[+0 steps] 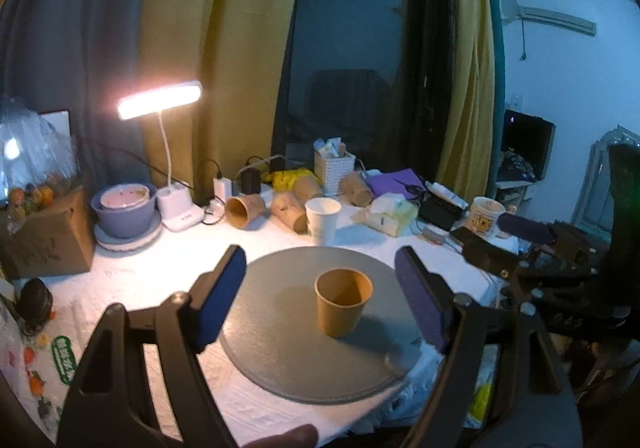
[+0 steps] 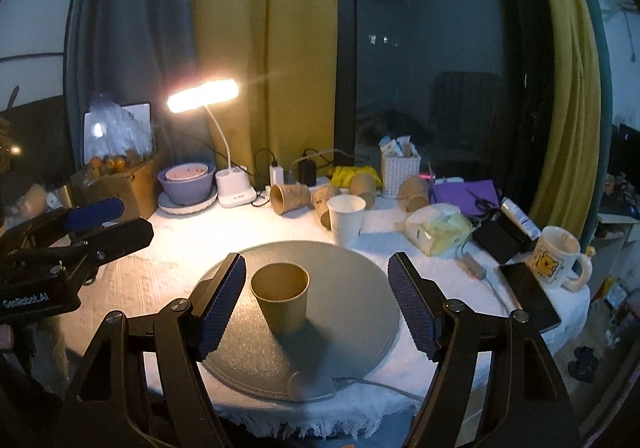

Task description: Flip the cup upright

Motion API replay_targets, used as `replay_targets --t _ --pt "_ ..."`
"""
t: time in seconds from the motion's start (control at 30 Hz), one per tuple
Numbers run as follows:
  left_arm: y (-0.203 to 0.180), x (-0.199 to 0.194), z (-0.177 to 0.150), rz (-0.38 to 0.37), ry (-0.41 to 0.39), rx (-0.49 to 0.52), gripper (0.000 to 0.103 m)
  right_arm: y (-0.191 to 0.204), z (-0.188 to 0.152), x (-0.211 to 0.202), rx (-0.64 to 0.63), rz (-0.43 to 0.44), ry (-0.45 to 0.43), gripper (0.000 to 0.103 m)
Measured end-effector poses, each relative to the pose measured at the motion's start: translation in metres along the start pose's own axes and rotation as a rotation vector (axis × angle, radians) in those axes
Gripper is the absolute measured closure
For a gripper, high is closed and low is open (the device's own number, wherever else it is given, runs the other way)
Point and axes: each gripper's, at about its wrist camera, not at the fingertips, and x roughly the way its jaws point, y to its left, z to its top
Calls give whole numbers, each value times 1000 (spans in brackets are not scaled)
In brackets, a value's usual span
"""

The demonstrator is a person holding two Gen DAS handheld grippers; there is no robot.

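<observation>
Since standing mouth-up on the round grey metal tray (image 1: pixel 280 360) near the front edge of the white-clothed worktop (image 1: pixel 152 280), brown paper cup (image 1: pixel 343 301) looks already flipped. Left tool (image 1: pixel 320 300) and right tool (image 2: pixel 316 300) both spread apart, holding nothing. Probably light, thin-walled, easily crushed; grip mid-wall gently, not the rim. Spare brown paper cups (image 1: pixel 245 210) lying along the back edge.

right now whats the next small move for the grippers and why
Probably just back both grippers away. The brown paper cup already stands upright, mouth up, on the round grey mat. The right gripper and left gripper are both open and hold nothing, so the flip looks done and no further grasp seems needed.
</observation>
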Motion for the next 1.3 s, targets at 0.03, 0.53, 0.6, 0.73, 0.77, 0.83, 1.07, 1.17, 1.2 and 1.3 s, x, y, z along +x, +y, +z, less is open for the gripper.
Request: replay_targets --t 0.03,0.53,0.6,0.73,0.77,0.83,1.07,1.17,1.2,1.3 --pt "-1 -1 1 6 -1 6 25 0 2 -2 -3 -1 -7 26" --pt "-4 -28 12 89 -78 14 25 4 14 -30 -27 -11 -74 26" --pt "-4 -30 12 99 -81 14 25 4 15 -32 -31 -12 -79 26" --pt "0 -31 12 113 -74 2 25 5 15 -31 -32 -4 -78 26" --pt "1 -31 11 113 -73 1 25 5 15 -31 -32 0 -77 26" --pt "1 -32 11 112 -75 0 25 6 15 -30 -33 3 -76 26" --pt "1 -31 10 108 -70 -3 25 9 14 -28 -38 12 -66 26" --pt "1 -31 10 110 -69 -6 25 10 13 -27 -39 16 -63 26" --pt "1 -31 11 110 -69 -6 25 9 13 -27 -39 17 -63 26" --pt "1 -31 11 112 -68 -7 25 9 13 -28 -39 18 -63 26"
